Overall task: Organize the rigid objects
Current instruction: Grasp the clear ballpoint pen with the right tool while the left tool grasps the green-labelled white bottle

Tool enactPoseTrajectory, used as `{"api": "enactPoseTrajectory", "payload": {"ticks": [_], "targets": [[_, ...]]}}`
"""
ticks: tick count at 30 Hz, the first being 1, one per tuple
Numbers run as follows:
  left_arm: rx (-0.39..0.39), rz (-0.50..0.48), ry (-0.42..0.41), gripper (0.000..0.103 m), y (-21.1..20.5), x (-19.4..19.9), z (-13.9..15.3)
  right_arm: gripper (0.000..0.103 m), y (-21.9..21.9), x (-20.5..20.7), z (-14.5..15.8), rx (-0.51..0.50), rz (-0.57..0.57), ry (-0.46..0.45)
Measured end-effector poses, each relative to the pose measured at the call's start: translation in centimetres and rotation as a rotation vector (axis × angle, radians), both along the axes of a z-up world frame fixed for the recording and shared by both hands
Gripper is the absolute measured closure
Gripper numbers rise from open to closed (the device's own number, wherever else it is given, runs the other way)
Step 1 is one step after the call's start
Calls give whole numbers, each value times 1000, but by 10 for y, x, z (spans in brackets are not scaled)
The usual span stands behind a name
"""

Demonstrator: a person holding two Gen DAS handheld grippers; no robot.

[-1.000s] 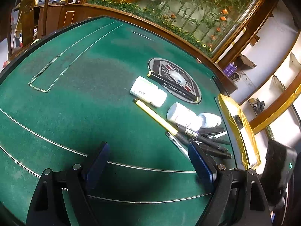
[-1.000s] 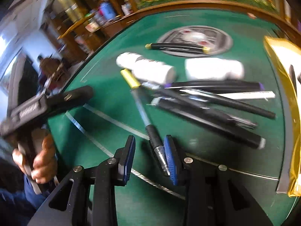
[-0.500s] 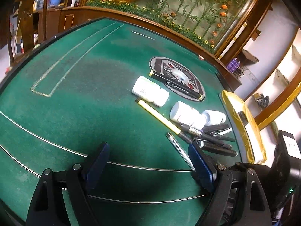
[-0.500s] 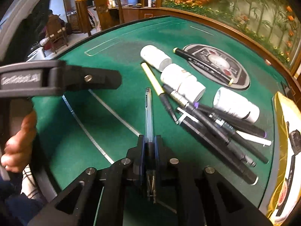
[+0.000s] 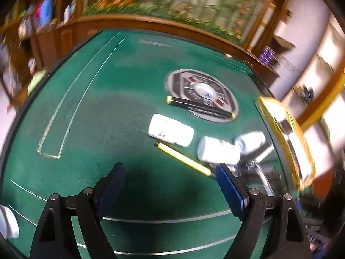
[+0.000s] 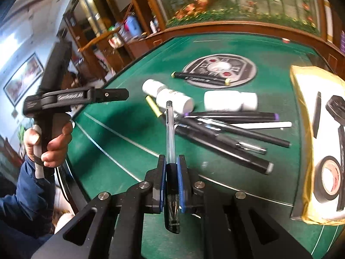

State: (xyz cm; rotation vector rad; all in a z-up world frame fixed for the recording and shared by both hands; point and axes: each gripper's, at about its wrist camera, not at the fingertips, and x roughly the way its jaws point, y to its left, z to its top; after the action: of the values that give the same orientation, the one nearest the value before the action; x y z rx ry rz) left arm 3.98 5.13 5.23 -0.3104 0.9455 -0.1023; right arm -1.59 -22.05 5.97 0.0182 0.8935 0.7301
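Right wrist view: my right gripper (image 6: 171, 168) is clamped on a clear pen (image 6: 170, 133), which sticks out ahead of the fingers above the green worktop (image 6: 120, 151), clear of the pile of dark pens (image 6: 226, 133) and white bottles (image 6: 230, 101) beyond it. My left gripper (image 5: 170, 185) stands wide apart with nothing between its pads, over bare felt just short of the yellow pen (image 5: 183, 159). A gold tray (image 6: 301, 151) sits at the right edge.

Right gripper (image 6: 171, 172): black frame, blue pads closed on a clear plastic pen (image 6: 169, 133). Left gripper (image 5: 170, 185): jaws wide apart, empty, gripped by the left hand (image 6: 48, 144), blue-sleeved.
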Motion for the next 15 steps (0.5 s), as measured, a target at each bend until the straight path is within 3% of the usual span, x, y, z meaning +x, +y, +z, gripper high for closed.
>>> {"api": "enactPoseTrajectory", "payload": {"ticks": [4, 7, 9, 11, 15], "targets": [[-139, 89, 75, 22, 16, 24, -10, 94, -11, 6, -2, 41, -31, 15], [-173, 145, 104, 22, 16, 36, -15, 94, -16, 7, -4, 60, -36, 26], [-144, 162, 115, 22, 11, 44, -16, 93, -19, 6, -3, 65, -32, 23], [-68, 180, 101, 22, 1, 50, -13, 94, -24, 6, -3, 74, -35, 23], [8, 153, 104, 22, -16, 64, -14, 94, -30, 8, -5, 86, -45, 29]]}}
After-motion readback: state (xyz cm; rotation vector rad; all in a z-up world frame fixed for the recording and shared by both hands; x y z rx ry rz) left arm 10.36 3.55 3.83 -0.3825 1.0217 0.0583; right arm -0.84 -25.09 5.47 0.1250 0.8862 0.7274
